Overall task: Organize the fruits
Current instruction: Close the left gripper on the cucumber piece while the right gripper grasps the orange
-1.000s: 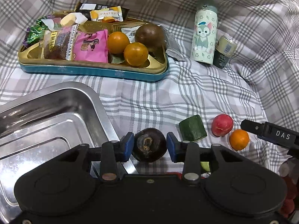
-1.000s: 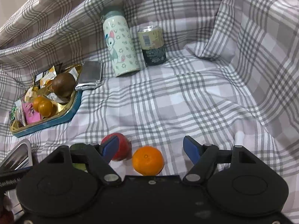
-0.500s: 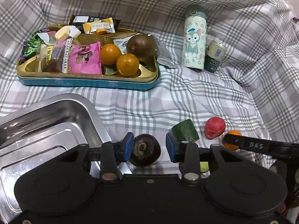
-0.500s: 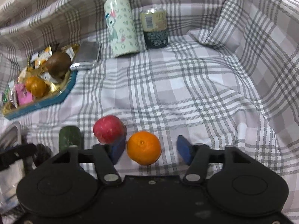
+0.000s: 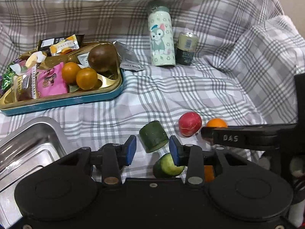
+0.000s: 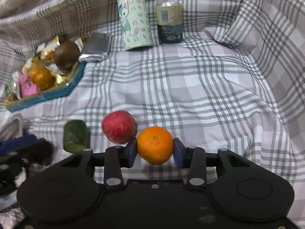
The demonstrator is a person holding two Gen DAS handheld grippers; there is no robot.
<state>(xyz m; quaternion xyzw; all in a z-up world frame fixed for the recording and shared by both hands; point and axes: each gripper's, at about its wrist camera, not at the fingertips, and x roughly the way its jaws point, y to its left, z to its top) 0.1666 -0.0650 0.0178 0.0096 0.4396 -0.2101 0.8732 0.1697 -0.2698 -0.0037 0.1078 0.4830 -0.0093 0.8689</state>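
My right gripper (image 6: 154,152) is shut on an orange (image 6: 154,145) low over the checked cloth; a red apple (image 6: 119,126) touches its left finger. My left gripper (image 5: 152,149) is open and empty, with a dark green cucumber chunk (image 5: 153,138) just ahead between its tips and a cut cucumber piece (image 5: 167,165) below. The dark brown fruit is mostly hidden behind the left finger (image 5: 129,148). The steel tray (image 5: 28,148) lies at the left. The apple (image 5: 189,124) and orange (image 5: 216,123) also show in the left wrist view.
A gold and teal tin (image 5: 63,99) holds snack packets, two oranges (image 5: 80,75) and a brown fruit (image 5: 103,57). A cartoon bottle (image 5: 161,42) and a can (image 5: 186,48) stand at the back. Cloth folds rise on the right.
My right gripper closed on the orange. My left gripper moved right, away from the dark brown fruit, and now faces the cucumber chunk.
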